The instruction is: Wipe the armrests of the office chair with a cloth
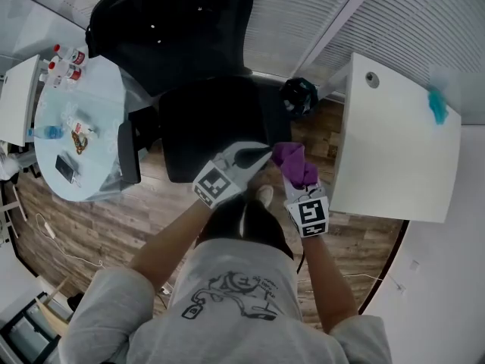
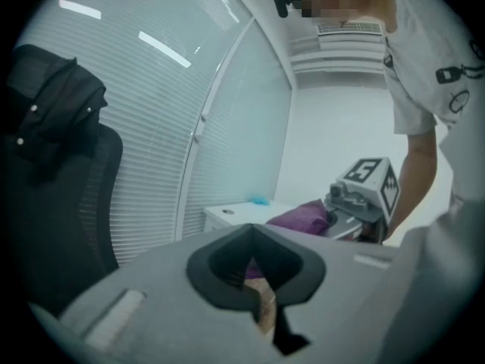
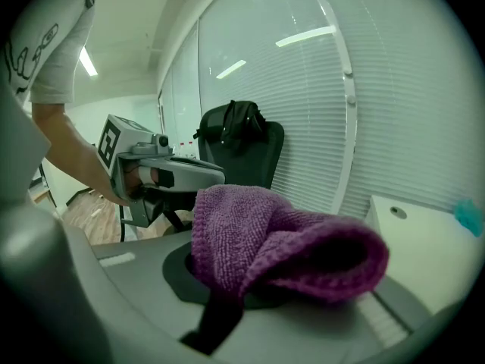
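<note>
The black office chair (image 1: 204, 127) stands in front of me, with a dark jacket (image 1: 151, 21) over its back. One armrest (image 1: 129, 154) shows on its left and another dark armrest (image 1: 299, 95) on its right. My right gripper (image 1: 298, 174) is shut on a purple cloth (image 1: 292, 161) near the seat's front right corner. The cloth (image 3: 273, 237) drapes over that gripper's (image 3: 227, 279) jaws. My left gripper (image 1: 263, 152) is shut and holds nothing. It points at the cloth (image 2: 299, 217) from the left, close beside it, above the seat's front edge.
A white desk (image 1: 394, 142) stands close on the right, with a teal object (image 1: 437, 105) on its far corner. A round glass table (image 1: 98, 105) with bottles and a phone is at the left. Blinds cover the window behind the chair. The floor is wood.
</note>
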Action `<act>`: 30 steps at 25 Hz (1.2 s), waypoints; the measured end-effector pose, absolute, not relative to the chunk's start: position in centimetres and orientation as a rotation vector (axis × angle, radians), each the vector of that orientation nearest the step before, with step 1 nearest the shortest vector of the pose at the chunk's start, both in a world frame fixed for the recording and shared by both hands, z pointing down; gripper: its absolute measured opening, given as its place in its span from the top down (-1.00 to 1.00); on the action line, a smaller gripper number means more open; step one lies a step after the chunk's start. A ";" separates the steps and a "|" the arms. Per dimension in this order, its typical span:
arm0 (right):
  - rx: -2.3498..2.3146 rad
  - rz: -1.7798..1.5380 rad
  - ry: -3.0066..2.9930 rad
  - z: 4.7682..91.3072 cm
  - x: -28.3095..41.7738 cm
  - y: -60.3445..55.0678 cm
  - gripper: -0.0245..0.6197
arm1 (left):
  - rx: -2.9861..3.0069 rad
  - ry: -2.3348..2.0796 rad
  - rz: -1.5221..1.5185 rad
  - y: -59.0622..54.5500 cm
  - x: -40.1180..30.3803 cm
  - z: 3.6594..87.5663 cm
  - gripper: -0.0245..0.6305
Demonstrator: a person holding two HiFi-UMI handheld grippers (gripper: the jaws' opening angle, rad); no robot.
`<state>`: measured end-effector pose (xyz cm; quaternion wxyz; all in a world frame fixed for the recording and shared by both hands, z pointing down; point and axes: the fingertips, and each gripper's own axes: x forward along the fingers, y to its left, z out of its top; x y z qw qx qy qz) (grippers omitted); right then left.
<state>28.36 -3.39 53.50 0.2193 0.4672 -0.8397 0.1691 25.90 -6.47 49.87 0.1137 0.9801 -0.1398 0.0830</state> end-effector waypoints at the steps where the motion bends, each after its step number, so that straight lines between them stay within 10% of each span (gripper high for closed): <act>1: 1.280 0.482 -2.311 54.4 28.4 -3.6 0.83 | 2.870 -0.409 0.253 -6.7 25.9 50.8 0.92; 30: 1.075 0.656 -2.105 67.6 28.5 -10.4 0.83 | 2.770 -0.413 0.384 -8.4 24.0 58.7 0.92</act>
